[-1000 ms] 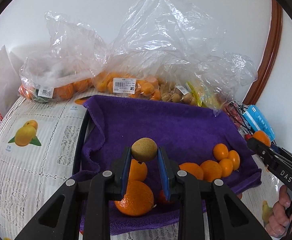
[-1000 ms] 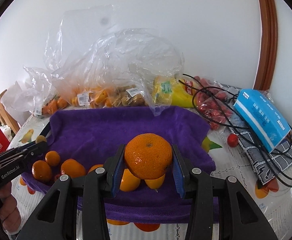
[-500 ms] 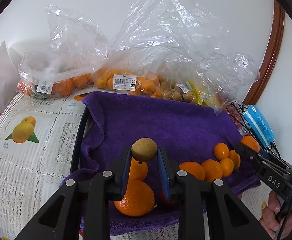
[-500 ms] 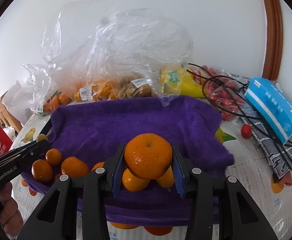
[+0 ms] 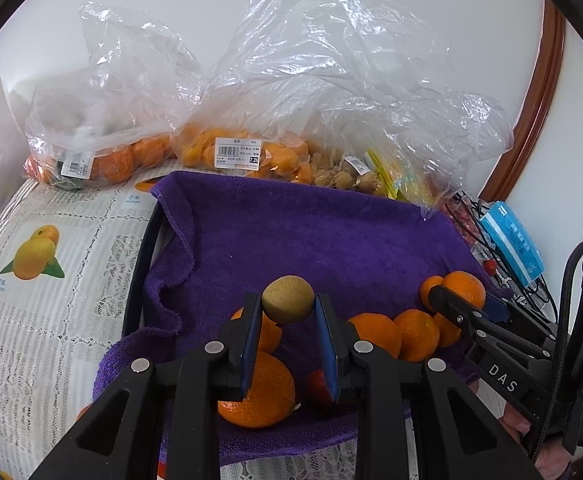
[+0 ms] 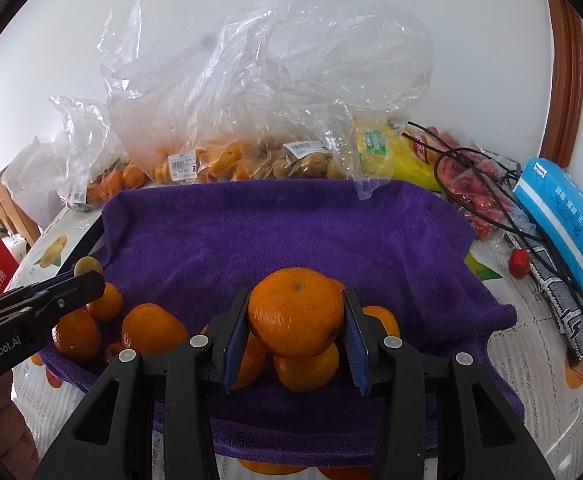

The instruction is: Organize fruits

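Note:
My left gripper (image 5: 287, 312) is shut on a small brown-green kiwi (image 5: 288, 299) and holds it above the near part of a purple towel (image 5: 311, 240) that lines a tray. My right gripper (image 6: 294, 316) is shut on a large orange (image 6: 294, 312) above the towel's near edge. Several oranges (image 5: 375, 334) and a big orange (image 5: 257, 392) lie on the towel below. The right gripper shows at the right of the left wrist view (image 5: 463, 312), and the left gripper at the left of the right wrist view (image 6: 79, 286).
Clear plastic bags of oranges (image 5: 103, 160) and small fruit (image 5: 251, 152) stand behind the towel against the wall. A blue pack (image 6: 563, 216), black cables (image 6: 491, 200), a red fruit (image 6: 518, 262) and bananas (image 6: 395, 152) lie to the right. The tablecloth (image 5: 51, 280) lies to the left.
Both grippers have moved forward over the towel, still holding their fruit. The right gripper now sits nearer the oranges in the left wrist view.

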{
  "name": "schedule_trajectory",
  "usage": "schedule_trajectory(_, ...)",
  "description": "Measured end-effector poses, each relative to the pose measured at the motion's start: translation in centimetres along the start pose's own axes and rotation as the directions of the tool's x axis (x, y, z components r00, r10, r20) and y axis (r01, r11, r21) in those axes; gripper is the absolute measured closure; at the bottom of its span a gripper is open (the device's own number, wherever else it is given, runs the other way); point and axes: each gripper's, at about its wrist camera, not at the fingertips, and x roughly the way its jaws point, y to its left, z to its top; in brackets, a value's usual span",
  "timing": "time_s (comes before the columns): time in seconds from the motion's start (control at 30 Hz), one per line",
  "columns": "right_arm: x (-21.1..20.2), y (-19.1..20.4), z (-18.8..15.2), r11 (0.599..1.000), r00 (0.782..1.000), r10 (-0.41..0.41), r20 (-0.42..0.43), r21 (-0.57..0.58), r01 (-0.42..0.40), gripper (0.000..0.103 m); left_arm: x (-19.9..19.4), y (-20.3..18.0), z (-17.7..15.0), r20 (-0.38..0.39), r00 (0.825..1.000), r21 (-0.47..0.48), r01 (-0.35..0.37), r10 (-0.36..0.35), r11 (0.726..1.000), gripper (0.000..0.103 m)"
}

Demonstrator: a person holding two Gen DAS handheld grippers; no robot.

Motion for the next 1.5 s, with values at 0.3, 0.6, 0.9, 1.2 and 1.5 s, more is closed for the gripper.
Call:
schedule_trajectory(0.3, -0.7, 0.1, -0.1, 1.000, 1.000, 0.005, 0.026, -0.009, -0.004, 0.051, 0.3, -0.4, -0.4, 0.005, 1.000, 0.004, 0.007, -0.007, 1.000, 0.077)
schedule_trajectory(0.6, -1.9, -0.2, 0.1, 1.000, 0.997, -0.014, 0.074, 0.004, 0.014, 0.044, 0.3, -0.3, -0.3, 0.016, 0.999, -0.017, 0.028, -0.028, 0.999, 0.077)
schedule_trajectory(0.9, -2.1, -0.5, 0.0, 1.000, 0.997, -0.021, 0.079, 0.010, 0.020, 0.044, -0.9, -0.4, 0.0, 0.062, 0.998, -0.031, 0.017, -0.015, 0.999, 0.057)
schedule_trajectory(1.2, -4.9, -0.1, 0.1, 1.000, 0.995, 0.003, 0.099, 0.002, -0.004, 0.043, -1.9, -1.0, 0.1, 0.056, 0.998, 0.008, 0.009, -0.009, 1.000, 0.047)
schedule_trajectory(1.5, -11.2, 0.5, -0.1, 0.998, 0.993, -0.055, 0.102, -0.003, 0.055, 0.031, -6.5, -2.1, -1.2, 0.048, 0.998, 0.017, -0.037, 0.036, 0.999, 0.040)
